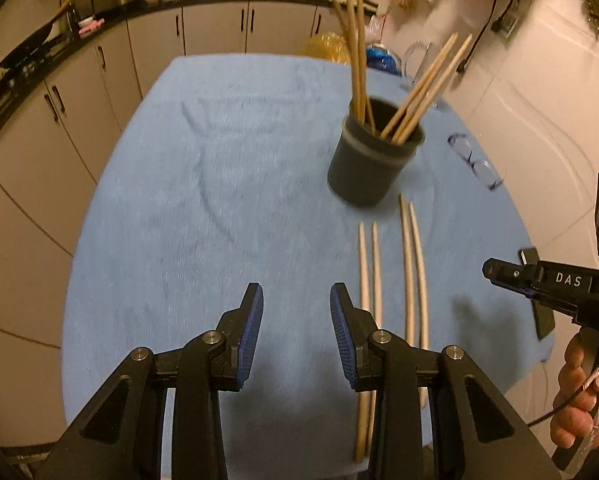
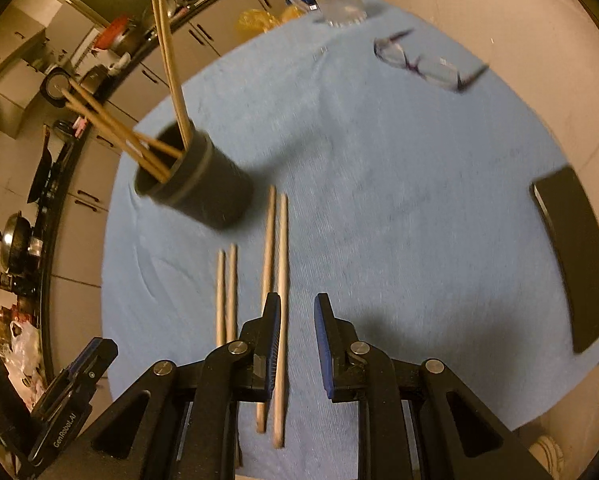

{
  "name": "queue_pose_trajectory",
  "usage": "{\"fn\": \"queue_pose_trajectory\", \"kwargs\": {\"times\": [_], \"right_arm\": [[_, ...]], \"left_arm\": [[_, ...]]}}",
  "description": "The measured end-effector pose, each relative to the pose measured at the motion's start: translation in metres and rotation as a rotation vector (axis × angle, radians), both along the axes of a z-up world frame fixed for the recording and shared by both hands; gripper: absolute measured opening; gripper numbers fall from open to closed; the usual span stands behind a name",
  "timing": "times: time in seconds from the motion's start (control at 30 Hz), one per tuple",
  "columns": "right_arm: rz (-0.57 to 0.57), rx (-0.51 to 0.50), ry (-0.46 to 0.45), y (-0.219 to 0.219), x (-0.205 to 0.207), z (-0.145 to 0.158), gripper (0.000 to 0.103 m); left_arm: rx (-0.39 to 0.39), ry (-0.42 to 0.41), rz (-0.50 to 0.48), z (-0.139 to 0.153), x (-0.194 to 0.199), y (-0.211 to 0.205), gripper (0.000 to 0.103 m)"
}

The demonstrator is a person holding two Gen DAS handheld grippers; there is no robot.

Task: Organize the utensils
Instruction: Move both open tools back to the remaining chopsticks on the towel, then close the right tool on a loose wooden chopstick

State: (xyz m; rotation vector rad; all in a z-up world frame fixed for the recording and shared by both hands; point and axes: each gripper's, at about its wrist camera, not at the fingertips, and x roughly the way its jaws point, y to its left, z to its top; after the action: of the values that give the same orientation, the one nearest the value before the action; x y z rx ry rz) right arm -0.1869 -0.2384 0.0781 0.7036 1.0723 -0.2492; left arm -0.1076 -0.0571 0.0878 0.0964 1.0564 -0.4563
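Blue cloth (image 1: 219, 200) covered the tabletop, and on its left part nothing of the task lay. The left gripper (image 1: 296, 334) hung over this bare cloth with its jaws apart and nothing between them. To the right of it stood the dark cup (image 1: 373, 160), upright, and it already held several chopsticks (image 1: 357, 60) which leaned out over its rim. Just in front of the cup four more chopsticks lay flat on the cloth, in two pairs side by side: a shorter pair (image 1: 369, 264) and, beside it on the right, a longer pair (image 1: 413, 264). The right gripper (image 2: 297, 344) was above the near ends of the longer pair, its jaws a little apart and empty; one chopstick passed under its left pad, but I could not tell if it touched. Farther right lay a pair of glasses (image 2: 423, 64) and a flat black object (image 2: 575, 256). As I judge it, more than half of the work was done, and four chopsticks were left to go into the cup
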Motion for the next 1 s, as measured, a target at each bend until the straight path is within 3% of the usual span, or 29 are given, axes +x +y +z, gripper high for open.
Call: {"fn": "queue_pose_trajectory", "kwargs": {"times": [0.4, 0.77, 1.0], "right_arm": [[0.018, -0.018, 0.062, 0.043, -0.017, -0.030, 0.018], [-0.052, 0.012, 0.067, 0.032, -0.015, -0.035, 0.018], [-0.055, 0.048, 0.068, 0.020, 0.011, -0.038, 0.018]], "left_arm": [[0.040, 0.046, -0.009, -0.030, -0.021, 0.038, 0.033], [0.041, 0.054, -0.029, -0.038, -0.030, 0.054, 0.033], [0.019, 0.062, -0.045, -0.040, -0.035, 0.058, 0.033]]}}
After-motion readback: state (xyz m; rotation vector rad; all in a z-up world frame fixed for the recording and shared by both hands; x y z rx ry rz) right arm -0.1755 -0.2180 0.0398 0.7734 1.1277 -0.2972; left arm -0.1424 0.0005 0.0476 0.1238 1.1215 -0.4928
